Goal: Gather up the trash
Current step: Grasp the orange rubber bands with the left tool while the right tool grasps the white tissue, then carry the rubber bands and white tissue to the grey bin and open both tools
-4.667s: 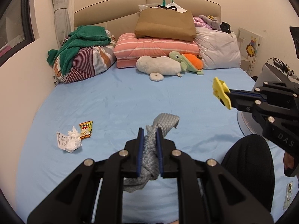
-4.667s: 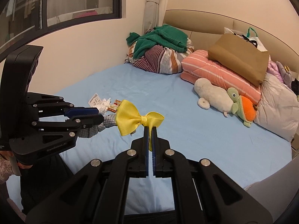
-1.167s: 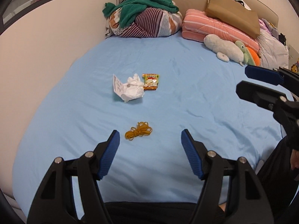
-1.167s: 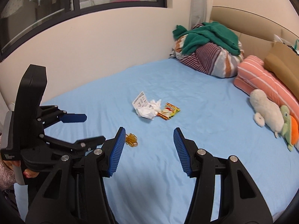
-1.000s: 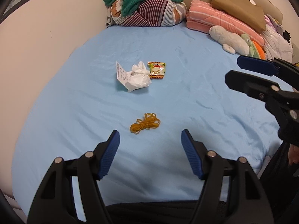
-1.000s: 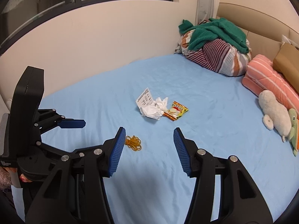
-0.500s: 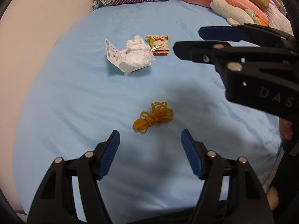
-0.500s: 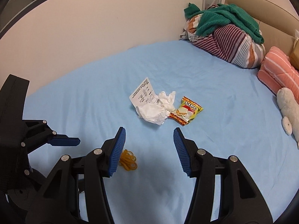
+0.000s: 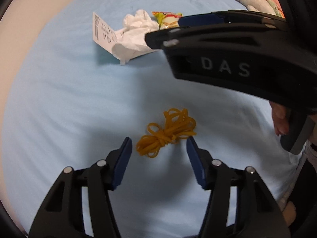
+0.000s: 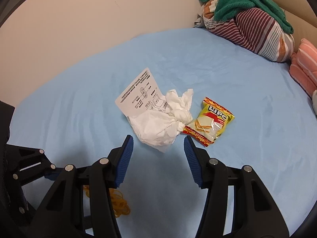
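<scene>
Two black two-finger grippers with blue pads work over a light blue bed sheet (image 10: pixel 247 83). Left gripper (image 9: pixel 158 144): pointed steeply down at the sheet, jaws closing, with a tangled bundle of yellow-orange rubber bands (image 9: pixel 166 135) lying on the sheet between the pads; the pads do not yet press on it. Right gripper (image 10: pixel 157 142): angled down less steeply, jaws about half open and holding nothing, its tips flanking the near edge of a crumpled white tissue (image 10: pixel 162 125). In the left wrist view, the right gripper's body crosses above the rubber bands, and fingers (image 9: pixel 279 119) of the person's hand show on its grip. A white printed instruction leaflet (image 10: pixel 138 93) lies partly under the tissue. A yellow and red snack wrapper (image 10: pixel 212 121) lies touching the tissue's right side.
</scene>
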The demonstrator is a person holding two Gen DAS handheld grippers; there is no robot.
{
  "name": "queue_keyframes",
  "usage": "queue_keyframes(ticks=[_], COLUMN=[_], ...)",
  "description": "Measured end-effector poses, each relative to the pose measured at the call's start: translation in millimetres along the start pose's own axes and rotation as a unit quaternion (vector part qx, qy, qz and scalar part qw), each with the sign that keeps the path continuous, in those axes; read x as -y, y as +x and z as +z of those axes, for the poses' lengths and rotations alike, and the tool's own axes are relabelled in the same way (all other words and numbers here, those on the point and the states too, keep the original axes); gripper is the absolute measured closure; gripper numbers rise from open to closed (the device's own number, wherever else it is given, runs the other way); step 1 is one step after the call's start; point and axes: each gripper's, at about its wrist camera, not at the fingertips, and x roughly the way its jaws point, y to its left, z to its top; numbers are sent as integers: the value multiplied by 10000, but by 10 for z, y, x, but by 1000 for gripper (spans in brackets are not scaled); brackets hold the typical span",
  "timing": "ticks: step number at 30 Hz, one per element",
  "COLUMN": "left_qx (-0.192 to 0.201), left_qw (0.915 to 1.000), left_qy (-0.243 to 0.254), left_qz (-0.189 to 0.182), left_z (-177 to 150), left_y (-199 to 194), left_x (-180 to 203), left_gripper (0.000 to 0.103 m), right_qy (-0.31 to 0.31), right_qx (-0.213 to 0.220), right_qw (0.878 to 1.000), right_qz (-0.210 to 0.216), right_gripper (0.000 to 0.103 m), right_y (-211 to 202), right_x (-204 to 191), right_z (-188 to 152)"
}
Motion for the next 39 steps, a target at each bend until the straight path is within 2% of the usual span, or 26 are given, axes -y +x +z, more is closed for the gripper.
queue_keyframes(ticks=[1,6,9,11,14,22,29,39], left_qx=[-62,-64,98,155,218,385,506,710], left_qw=[10000,9999,9997,9995,9991,9987,9983,9971], left_qy=[-14,2,135,195,233,222,155,52], left_qz=[-38,-108,-172,-194,-262,-255,-258,-274], left_z=[12,57,93,97,78,37,95,-62], left_y=[46,158,171,170,146,32,-35,-245], left_x=[-12,-75,-73,-50,-23,-15,44,-45], left_gripper=[55,60,68,73,82,85,85,85], right_qy=[2,35,5,-24,-74,-117,-188,-201], right_qx=[-13,-116,-220,-283,-242,-116,43,287], right_qw=[10000,9999,9997,9995,9996,9998,9998,9994], right_qz=[6,27,84,106,84,63,43,-69], right_gripper=[51,53,73,95,102,103,103,103], right_y=[56,287,418,479,504,309,-20,-575], right_x=[21,98,110,114,118,89,-12,-38], right_z=[15,37,33,23,-5,-3,2,31])
